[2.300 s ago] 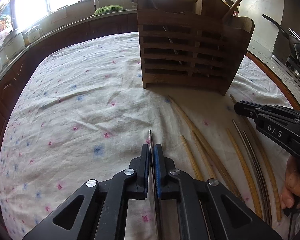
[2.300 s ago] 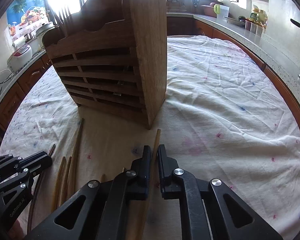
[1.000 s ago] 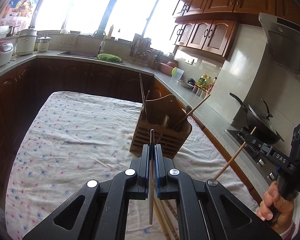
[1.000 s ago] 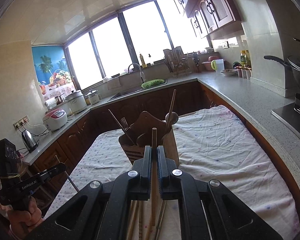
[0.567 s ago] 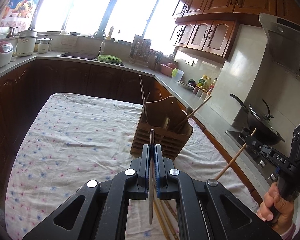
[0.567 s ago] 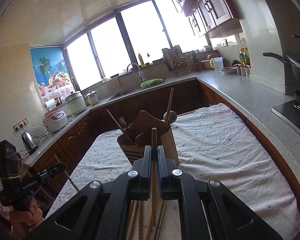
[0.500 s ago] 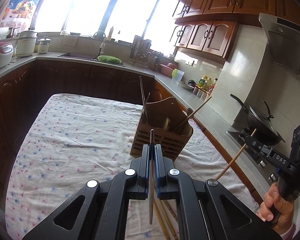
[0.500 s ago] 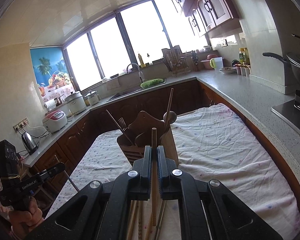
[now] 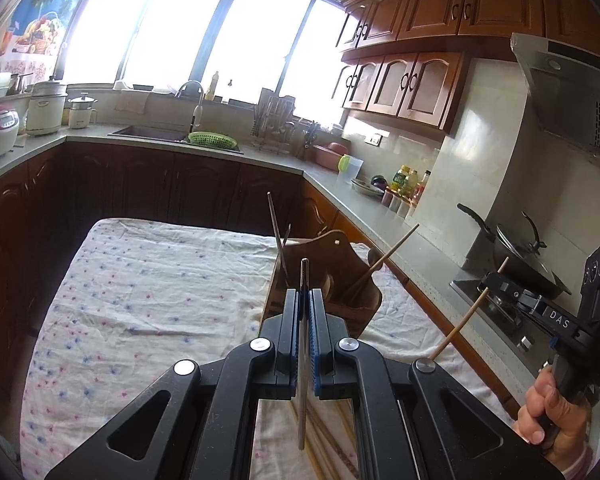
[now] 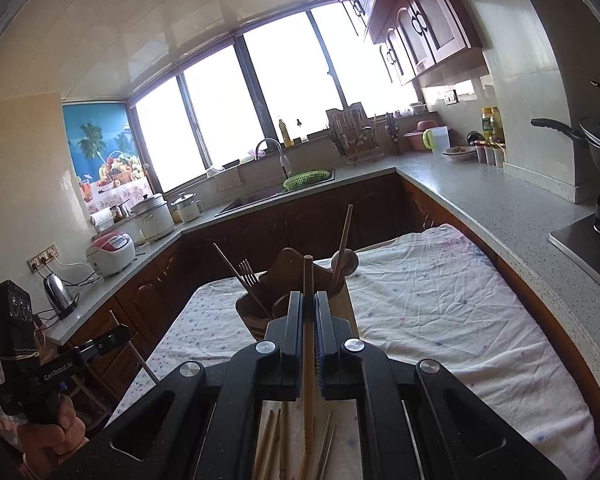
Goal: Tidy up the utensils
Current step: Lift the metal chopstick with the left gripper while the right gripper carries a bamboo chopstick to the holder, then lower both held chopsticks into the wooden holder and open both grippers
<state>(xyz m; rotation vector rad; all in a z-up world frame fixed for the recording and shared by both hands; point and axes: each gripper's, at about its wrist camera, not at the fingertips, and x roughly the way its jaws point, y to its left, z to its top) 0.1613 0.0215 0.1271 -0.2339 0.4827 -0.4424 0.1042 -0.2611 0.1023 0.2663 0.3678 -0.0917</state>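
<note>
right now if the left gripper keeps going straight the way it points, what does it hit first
Most likely the wooden utensil holder, directly beyond the left gripper and the metal chopstick clamped in it. The gap to it is hard to judge through the fisheye.

Both wrist cameras ride high, facing the windows; each sees the wooden holder [image 9: 336, 276] [image 10: 300, 276] below.
</note>
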